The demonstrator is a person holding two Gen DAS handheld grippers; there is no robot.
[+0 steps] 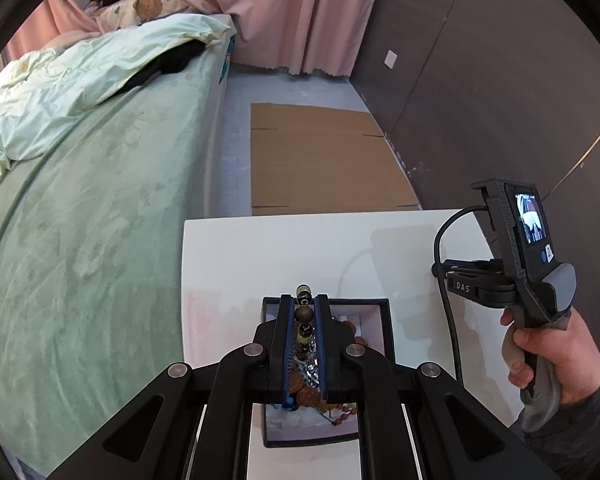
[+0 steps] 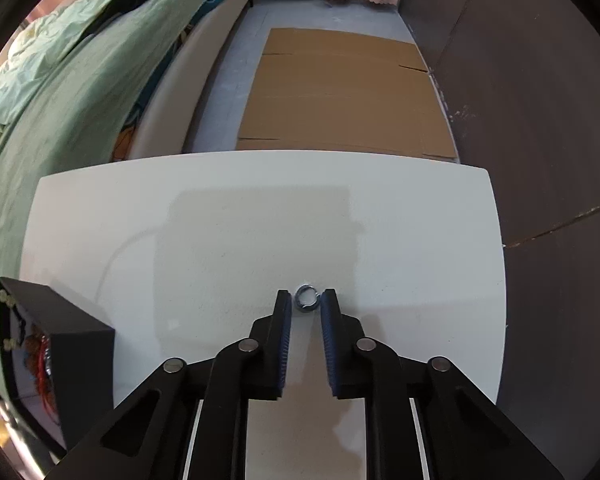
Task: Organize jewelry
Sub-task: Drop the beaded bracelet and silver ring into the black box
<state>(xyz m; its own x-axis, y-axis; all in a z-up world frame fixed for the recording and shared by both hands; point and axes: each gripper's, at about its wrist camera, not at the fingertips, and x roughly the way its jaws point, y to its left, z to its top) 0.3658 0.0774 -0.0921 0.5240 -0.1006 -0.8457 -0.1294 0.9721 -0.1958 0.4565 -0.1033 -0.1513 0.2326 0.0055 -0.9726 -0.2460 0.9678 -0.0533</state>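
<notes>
Over the black square jewelry box [image 1: 386,332] on the white tabletop [image 1: 280,252], the left claw [image 1: 305,300] is clamped on a string of dark and pale beads [image 1: 303,314]; its arms hide much of the tangled jewelry inside. Near the tabletop's middle, the right claw [image 2: 306,300] stands slightly apart around a small silver ring [image 2: 307,299]; whether its pads touch the ring is unclear. That view cuts off the box.
</notes>
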